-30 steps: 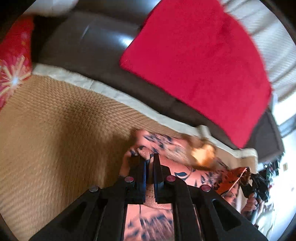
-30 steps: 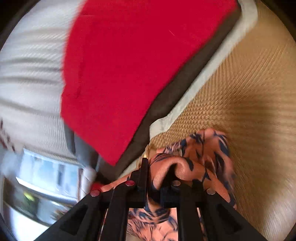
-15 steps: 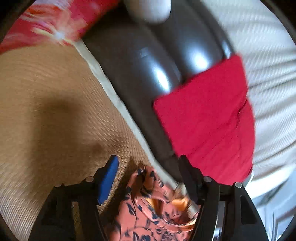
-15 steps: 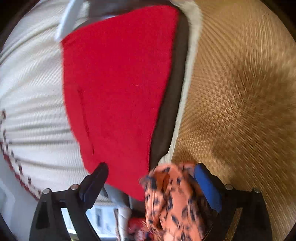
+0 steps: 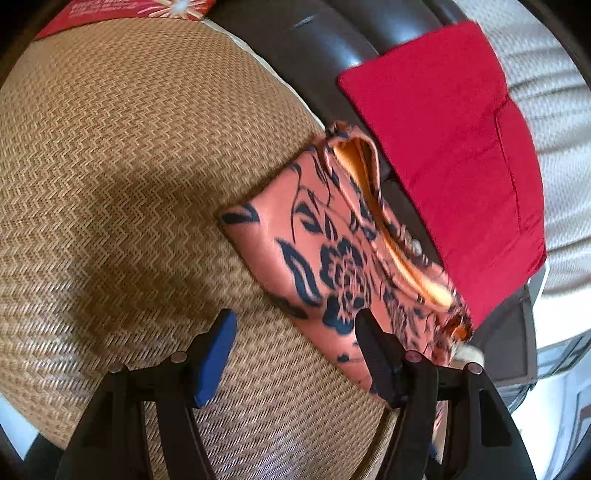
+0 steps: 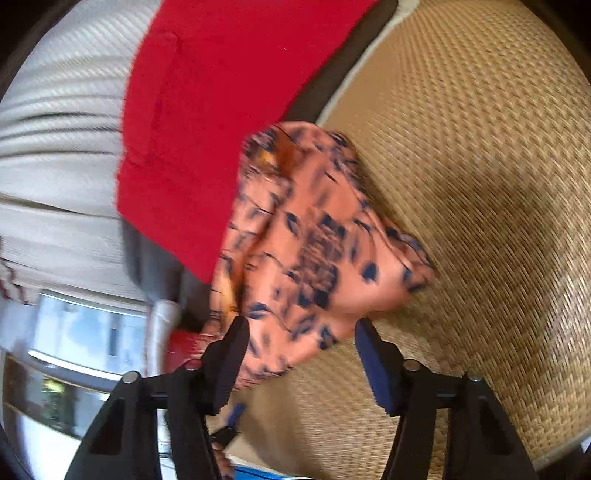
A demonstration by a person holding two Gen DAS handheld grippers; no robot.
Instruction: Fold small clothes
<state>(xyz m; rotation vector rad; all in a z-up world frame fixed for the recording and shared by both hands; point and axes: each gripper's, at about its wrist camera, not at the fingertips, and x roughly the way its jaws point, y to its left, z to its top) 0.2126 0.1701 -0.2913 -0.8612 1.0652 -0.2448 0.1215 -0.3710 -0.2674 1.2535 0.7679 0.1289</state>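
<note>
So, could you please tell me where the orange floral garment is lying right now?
In both wrist views the orange floral garment lies on the woven mat, at its edge beside the red cloth.

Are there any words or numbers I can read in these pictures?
Red cushion at the woven mat's far edge: a pale line of print, too blurred to read.
Flowered cloth and red cloth: no words or numbers.
</note>
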